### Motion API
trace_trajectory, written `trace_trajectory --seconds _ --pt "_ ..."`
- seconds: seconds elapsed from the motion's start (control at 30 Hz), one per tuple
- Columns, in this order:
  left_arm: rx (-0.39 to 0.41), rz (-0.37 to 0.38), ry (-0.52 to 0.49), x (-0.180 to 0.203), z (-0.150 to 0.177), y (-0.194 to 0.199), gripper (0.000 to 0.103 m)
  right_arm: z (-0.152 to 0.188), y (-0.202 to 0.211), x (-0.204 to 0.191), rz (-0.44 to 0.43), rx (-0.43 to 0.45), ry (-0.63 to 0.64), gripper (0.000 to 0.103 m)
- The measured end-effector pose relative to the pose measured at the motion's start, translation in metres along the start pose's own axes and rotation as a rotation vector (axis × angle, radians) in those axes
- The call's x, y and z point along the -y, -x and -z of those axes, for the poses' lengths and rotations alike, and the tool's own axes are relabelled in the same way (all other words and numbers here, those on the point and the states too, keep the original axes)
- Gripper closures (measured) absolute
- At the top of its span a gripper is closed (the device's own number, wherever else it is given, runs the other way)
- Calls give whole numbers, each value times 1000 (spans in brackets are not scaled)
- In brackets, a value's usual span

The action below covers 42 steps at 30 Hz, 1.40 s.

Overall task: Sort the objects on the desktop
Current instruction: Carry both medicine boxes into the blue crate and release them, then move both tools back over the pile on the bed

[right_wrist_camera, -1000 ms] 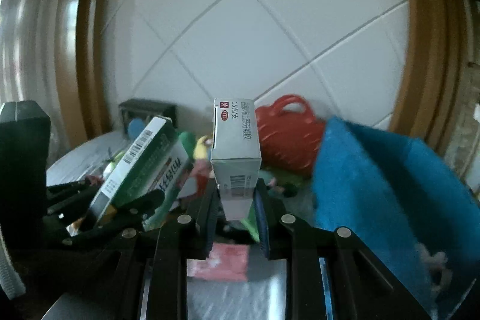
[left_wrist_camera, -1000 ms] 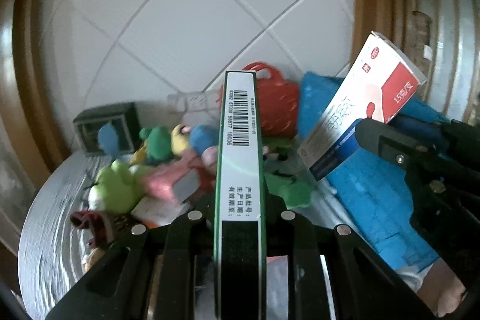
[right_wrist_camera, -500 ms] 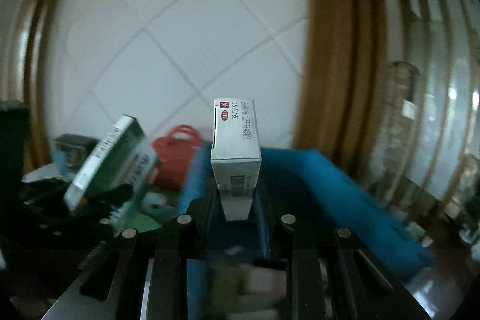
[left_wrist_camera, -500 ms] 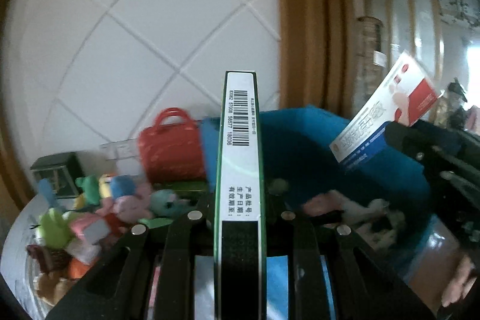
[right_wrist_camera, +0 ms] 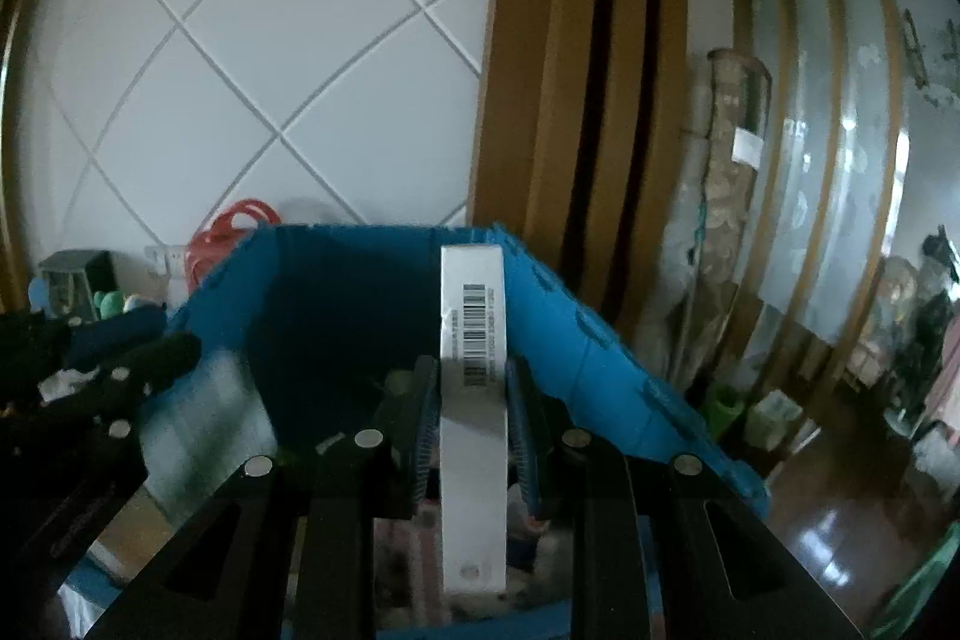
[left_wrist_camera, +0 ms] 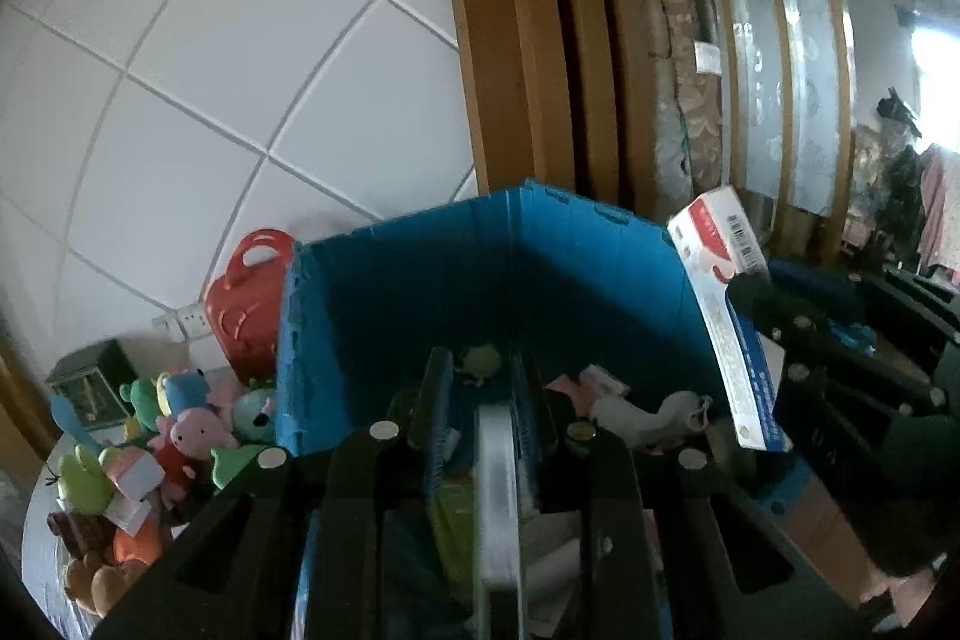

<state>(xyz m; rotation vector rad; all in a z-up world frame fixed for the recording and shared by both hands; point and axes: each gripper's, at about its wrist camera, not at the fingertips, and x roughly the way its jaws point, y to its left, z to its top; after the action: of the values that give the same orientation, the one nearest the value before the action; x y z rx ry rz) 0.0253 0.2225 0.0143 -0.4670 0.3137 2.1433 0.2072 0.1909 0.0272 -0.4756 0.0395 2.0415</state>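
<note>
Both grippers hang over an open blue box (left_wrist_camera: pixel 420 280), which also shows in the right wrist view (right_wrist_camera: pixel 576 340). My left gripper (left_wrist_camera: pixel 480 370) has its jaws apart; the green medicine box (left_wrist_camera: pixel 498 490) is blurred between and below them, dropping into the blue box. My right gripper (right_wrist_camera: pixel 471 370), also in the left wrist view (left_wrist_camera: pixel 762 298), holds a white and red medicine box (right_wrist_camera: pixel 471 340), (left_wrist_camera: pixel 726 304); the jaws stand slightly off its sides and it slides down.
Plush toys (left_wrist_camera: pixel 168 436) lie heaped on the table left of the blue box. A red toy bag (left_wrist_camera: pixel 246 292) leans on the tiled wall behind. Soft items (left_wrist_camera: pixel 636 406) lie inside the box. A wooden door frame (left_wrist_camera: pixel 528 40) rises behind it.
Both grippers swung right from the toy pile to over the blue box. The left jaws opened and the green box slipped down. The right box dropped lower between its jaws.
</note>
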Motion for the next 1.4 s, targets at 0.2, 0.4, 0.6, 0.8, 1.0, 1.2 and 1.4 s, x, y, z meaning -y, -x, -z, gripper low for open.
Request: trace_trajectory --seconds 0.2,0.4,0.6,0.8,1.0,1.2,1.4 --pt "-49 -14 23 4 3 -14 82 8 -25 15 -11 -29 2 80" --pt "-57 -13 37 -3 10 -12 26 9 -33 15 13 -40 -7 17" --pt "-23 -13 93 -22 10 2 23 9 -22 23 43 -26 -38 0" --pt "-15 -26 166 -52 13 18 22 5 -3 11 -3 -2 -34 0" --pt "-5 -79 238 -101 25 37 22 -10 17 -20 -80 43 -16 0" --pt "-7 -151 288 -167 48 58 22 -26 35 -84 -203 104 46 0" --pt "-43 -240 322 -251 90 73 22 -32 44 -168 -302 121 88 0"
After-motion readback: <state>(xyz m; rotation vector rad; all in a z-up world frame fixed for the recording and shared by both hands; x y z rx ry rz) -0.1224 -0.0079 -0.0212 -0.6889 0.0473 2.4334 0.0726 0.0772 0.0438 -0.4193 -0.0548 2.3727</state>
